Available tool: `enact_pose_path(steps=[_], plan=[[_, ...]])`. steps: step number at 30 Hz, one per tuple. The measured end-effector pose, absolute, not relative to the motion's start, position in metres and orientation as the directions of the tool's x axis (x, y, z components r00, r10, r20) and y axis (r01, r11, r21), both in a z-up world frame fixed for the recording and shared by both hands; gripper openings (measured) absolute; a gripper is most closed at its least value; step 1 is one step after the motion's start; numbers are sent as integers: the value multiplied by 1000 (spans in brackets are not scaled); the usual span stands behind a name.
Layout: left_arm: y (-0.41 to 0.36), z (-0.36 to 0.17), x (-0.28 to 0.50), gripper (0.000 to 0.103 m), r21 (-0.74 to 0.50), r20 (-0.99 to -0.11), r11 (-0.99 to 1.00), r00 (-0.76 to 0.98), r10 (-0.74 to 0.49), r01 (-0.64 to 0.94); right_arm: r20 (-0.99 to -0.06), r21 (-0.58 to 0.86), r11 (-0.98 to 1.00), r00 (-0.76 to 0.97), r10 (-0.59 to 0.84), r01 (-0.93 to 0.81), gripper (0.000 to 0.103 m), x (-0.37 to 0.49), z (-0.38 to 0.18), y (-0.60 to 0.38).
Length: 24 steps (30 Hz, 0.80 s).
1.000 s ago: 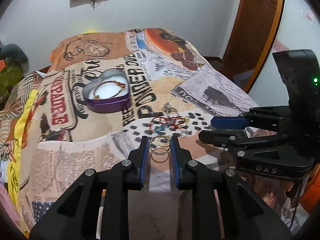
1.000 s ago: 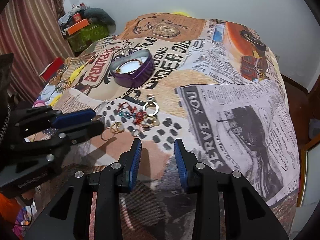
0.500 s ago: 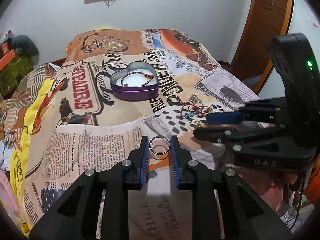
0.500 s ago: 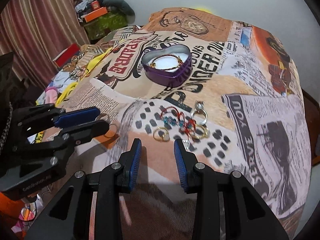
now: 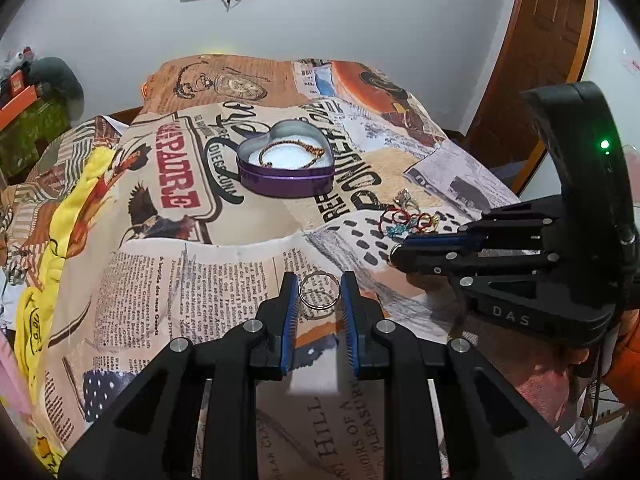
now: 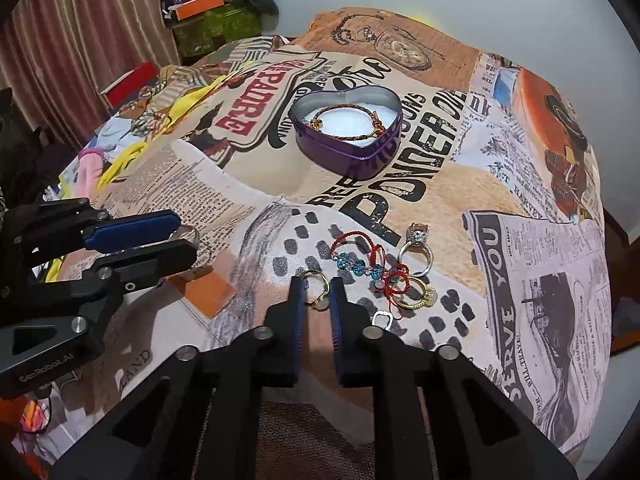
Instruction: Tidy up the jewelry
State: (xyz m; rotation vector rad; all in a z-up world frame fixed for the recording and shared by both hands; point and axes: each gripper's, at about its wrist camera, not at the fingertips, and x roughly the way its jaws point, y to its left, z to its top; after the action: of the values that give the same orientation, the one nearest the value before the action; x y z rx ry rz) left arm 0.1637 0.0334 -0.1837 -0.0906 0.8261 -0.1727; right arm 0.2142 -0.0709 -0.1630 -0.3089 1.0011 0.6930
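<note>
**A:** Since a second ago the left gripper (image 5: 319, 295) has come off the jewelry pile with its thin silver ring (image 5: 319, 291) and now hangs over the newsprint part of the printed bedspread (image 5: 208, 280). Meanwhile the right gripper (image 6: 316, 289) slid forward into the pile, and its fingers went from wide apart to a narrow gap.

**B:** How's the ring look?

**A:** Plain round band, silvery, maybe two thin bands stacked, hard to say. It's pinched edge-on between the blue pads, so the left one is clamped on it, up off the cloth.

**B:** And the right?

**A:** Its fingers sit either side of a small gold ring (image 6: 316, 285) lying on the bedspread, nearly closed around it. Can't tell if the pads actually touch it yet.

**B:** What else is in the pile?

**A:** Just right of that gold ring there's a red cord bracelet with blue beads (image 6: 368, 264), a silver ring with a big clear stone (image 6: 417, 250) behind it, a gold ring set (image 6: 416, 297) under the red knot, and a small silver clasp (image 6: 383, 318) beside the right finger.

**B:** The box?

**A:** Purple heart-shaped tin (image 6: 347, 130), lid off, further back on the bed, well apart from both grippers. A braided gold-and-brown bracelet (image 6: 346, 122) lies inside on the white lining, same as before.
</note>
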Motion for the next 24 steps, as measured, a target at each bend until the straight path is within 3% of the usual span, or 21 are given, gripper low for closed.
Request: enact_pose_path(steps=[24], plan=[[47,-143,192,20,-136,-647,988,748,-148,78,-746,120,790,471,471,-601,8,236,-105,-81]])
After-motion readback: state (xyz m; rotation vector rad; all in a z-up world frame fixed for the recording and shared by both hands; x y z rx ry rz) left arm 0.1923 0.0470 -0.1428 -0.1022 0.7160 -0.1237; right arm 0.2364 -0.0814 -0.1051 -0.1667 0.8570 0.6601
